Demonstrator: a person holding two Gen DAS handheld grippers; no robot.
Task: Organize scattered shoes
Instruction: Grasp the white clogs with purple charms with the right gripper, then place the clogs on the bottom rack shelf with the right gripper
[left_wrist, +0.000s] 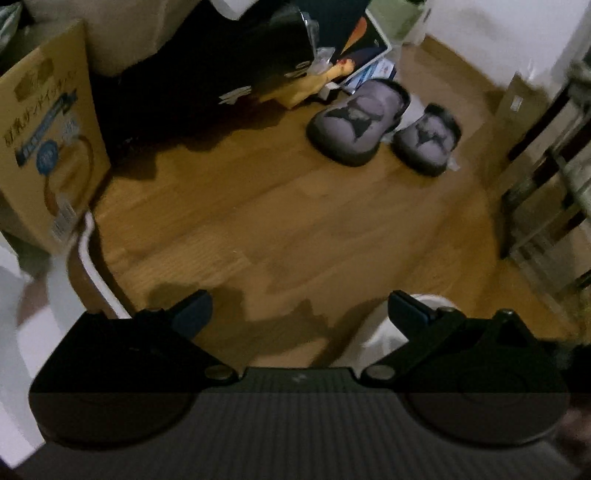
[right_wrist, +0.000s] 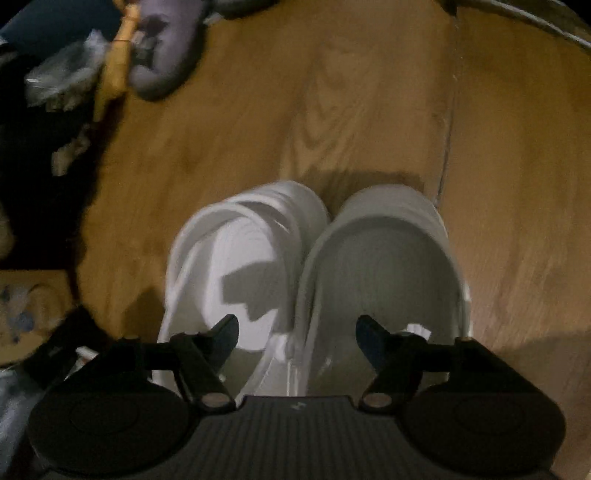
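Two grey slippers with dark patterns, one (left_wrist: 358, 120) and its mate (left_wrist: 428, 142), lie side by side on the wooden floor at the upper right of the left wrist view. My left gripper (left_wrist: 297, 310) hangs open above bare floor, well short of them. A white shoe (left_wrist: 380, 325) shows partly behind its right finger. In the right wrist view a pair of white slip-on shoes, the left one (right_wrist: 243, 251) and the right one (right_wrist: 384, 258), stand together. My right gripper (right_wrist: 297, 332) is open just above their heel ends, one finger over each shoe. A grey slipper (right_wrist: 166, 55) appears at top left.
A cardboard box with printed lettering (left_wrist: 48, 147) stands at the left, with dark bags (left_wrist: 207, 74) and papers behind. A metal rack (left_wrist: 554, 206) lines the right side. A yellow object (right_wrist: 114, 74) and crumpled plastic (right_wrist: 62, 81) lie near the grey slipper.
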